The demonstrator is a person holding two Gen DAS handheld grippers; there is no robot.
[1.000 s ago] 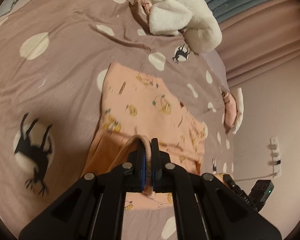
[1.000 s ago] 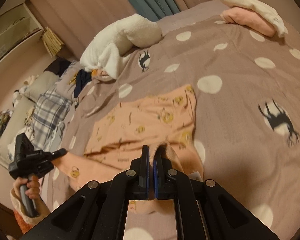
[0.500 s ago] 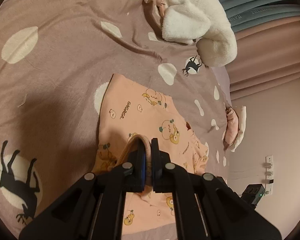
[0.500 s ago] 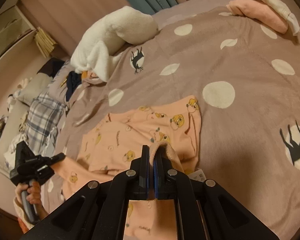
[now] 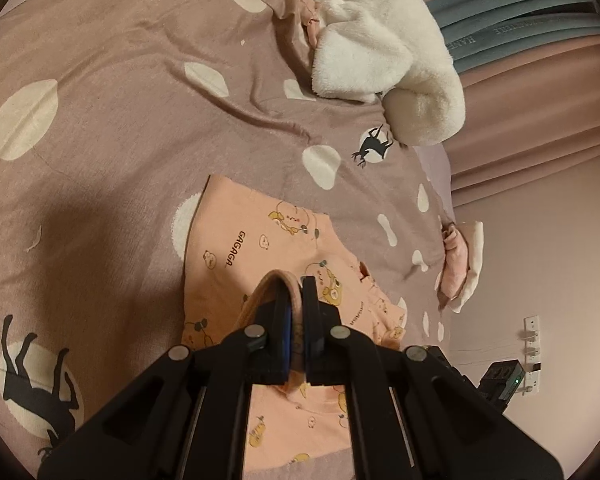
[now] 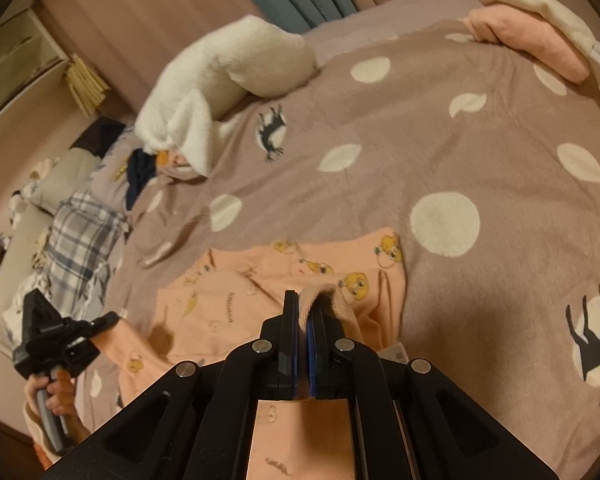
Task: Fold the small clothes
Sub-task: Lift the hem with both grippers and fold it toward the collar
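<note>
A small peach garment [image 5: 252,240] with cartoon prints lies on the brown dotted blanket [image 5: 120,120]. My left gripper [image 5: 296,296] is shut on its ribbed edge, lifted and doubled back over the cloth below. In the right wrist view the same garment [image 6: 240,292] spreads ahead, and my right gripper [image 6: 305,304] is shut on another stretch of that ribbed edge. The left gripper [image 6: 100,322] shows at the lower left there, held by a hand [image 6: 56,396], with peach cloth hanging from it. The cloth under both grippers' bodies is hidden.
A white fluffy blanket [image 5: 380,52] lies bunched at the far side, also in the right wrist view [image 6: 228,92]. Folded pink and cream clothes [image 6: 532,32] sit near the bed's far corner. Plaid cloth [image 6: 80,232] and pillows lie left. Curtains and a wall socket [image 5: 532,340] bound the bed.
Both grippers have carried the pinched ribbed edge farther over the garment toward its far hem, so the doubled-over part covers more. Both grips stayed shut.
</note>
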